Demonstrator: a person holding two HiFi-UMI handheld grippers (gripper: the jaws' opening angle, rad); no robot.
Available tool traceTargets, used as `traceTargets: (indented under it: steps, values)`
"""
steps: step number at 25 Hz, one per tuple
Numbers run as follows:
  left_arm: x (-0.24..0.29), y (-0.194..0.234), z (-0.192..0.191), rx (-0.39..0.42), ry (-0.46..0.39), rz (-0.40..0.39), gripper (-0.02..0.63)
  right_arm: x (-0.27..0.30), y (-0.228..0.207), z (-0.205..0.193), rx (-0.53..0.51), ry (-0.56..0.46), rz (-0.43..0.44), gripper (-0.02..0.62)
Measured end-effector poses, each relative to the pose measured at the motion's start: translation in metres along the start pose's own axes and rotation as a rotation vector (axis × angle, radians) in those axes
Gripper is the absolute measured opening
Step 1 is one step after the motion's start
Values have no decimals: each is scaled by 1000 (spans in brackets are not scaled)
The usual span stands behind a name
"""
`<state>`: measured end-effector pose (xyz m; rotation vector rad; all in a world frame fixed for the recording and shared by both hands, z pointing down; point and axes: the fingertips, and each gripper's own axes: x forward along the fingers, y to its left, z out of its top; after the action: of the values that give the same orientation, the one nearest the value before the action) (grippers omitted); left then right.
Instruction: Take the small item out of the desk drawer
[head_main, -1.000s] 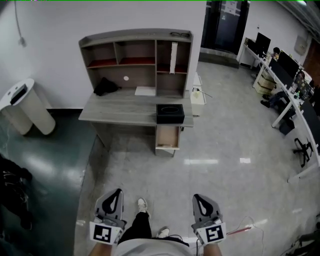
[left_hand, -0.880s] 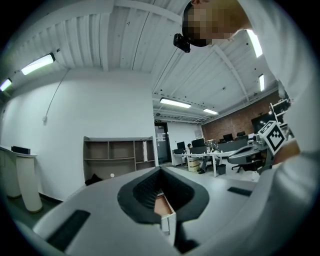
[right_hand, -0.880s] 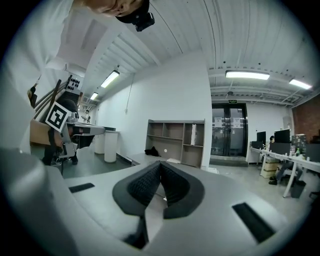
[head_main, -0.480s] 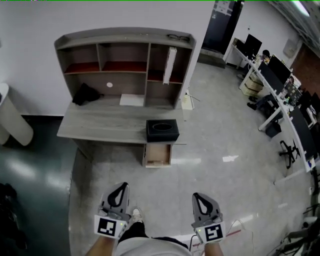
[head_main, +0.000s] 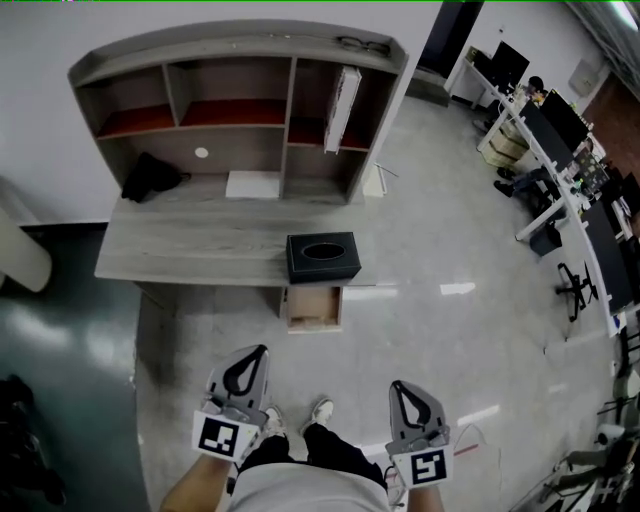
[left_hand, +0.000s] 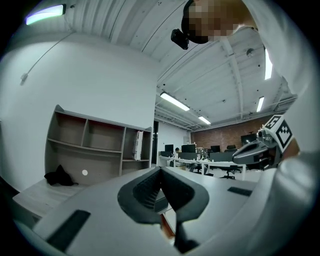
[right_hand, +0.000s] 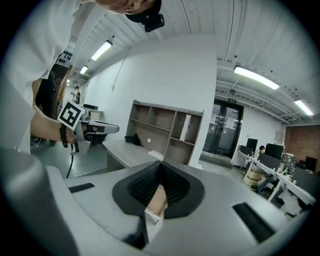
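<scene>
A grey desk with a shelf unit stands against the wall ahead of me. Its small drawer hangs open below the front edge, under a black tissue box. What lies inside the drawer is too small to make out. My left gripper and right gripper are held low near my body, well short of the desk. Both are shut with nothing between their jaws. The desk and the left gripper also show in the right gripper view.
A black bundle and a white sheet lie on the desk. A white book stands in the right shelf bay. Office desks with monitors and chairs line the far right. A white round bin stands at the left.
I have walked closer to the desk: it has grown larger and slid left in the head view. Both grippers stay shut and low.
</scene>
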<state>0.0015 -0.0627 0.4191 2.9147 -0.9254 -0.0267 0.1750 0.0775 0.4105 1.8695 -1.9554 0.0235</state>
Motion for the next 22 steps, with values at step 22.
traceTargets:
  steps: [22]
  values:
    - [23, 26, -62, -2, 179, 281, 17, 212, 18, -187, -226, 235, 432, 115]
